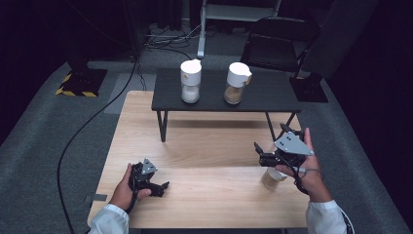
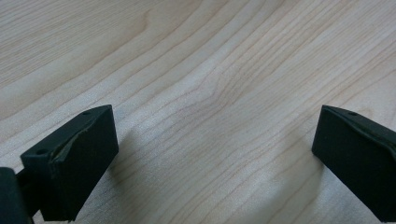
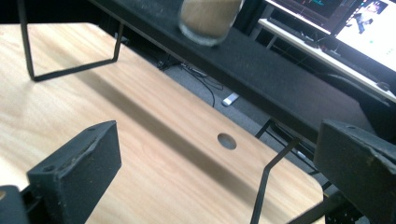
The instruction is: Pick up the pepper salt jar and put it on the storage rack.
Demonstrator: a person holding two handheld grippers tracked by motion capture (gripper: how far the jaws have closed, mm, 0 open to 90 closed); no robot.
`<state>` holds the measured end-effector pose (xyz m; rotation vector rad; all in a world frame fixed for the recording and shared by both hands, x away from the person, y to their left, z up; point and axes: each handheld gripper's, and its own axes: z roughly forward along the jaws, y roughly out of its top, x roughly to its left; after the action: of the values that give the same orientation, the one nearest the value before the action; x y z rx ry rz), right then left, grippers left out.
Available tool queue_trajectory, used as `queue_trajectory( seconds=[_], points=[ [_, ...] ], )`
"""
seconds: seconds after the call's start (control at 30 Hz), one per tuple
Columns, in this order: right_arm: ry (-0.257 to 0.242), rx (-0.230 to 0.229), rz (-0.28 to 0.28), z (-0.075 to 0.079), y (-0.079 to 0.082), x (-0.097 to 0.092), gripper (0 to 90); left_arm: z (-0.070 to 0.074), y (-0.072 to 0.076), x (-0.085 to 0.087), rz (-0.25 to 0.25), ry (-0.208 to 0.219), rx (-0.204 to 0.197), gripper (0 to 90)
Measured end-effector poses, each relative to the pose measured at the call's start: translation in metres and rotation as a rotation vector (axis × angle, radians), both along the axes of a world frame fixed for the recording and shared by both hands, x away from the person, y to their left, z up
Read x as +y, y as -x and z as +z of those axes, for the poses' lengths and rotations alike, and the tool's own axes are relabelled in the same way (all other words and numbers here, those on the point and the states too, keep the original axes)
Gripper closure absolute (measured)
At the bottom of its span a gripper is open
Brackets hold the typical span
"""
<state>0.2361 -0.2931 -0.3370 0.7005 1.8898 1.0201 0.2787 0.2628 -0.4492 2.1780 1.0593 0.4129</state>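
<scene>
Both tongs gape wide, empty. Small jar (image 1: 272,178) sits right under our right tongs (image 1: 259,152); careless drop could tip it. Left tongs (image 1: 164,187) idle.

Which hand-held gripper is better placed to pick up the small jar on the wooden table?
Right hand-held gripper, probably: it hovers open just above the small jar; the left hand-held gripper lies far across the table.

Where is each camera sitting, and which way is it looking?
High view: above the person's side, looking forward and down at the wooden table; both hands, left gripper and right gripper show.
Left gripper view: rides the left gripper, close over the tabletop; its black fingers show.
Right gripper view: rides the right gripper, facing the black shelf.
The high and right gripper views share the brown-filled jar.
</scene>
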Motion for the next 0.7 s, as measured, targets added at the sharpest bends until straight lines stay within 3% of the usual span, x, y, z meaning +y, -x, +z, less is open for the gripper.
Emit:
queue_trajectory(
  seconds=[0.7],
  points=[
    [0.001, 0.107, 0.003, -0.038, 0.027, -0.034, 0.5, 0.0, 0.0, 0.0, -0.001, -0.001, -0.001, 0.0]
  ],
)
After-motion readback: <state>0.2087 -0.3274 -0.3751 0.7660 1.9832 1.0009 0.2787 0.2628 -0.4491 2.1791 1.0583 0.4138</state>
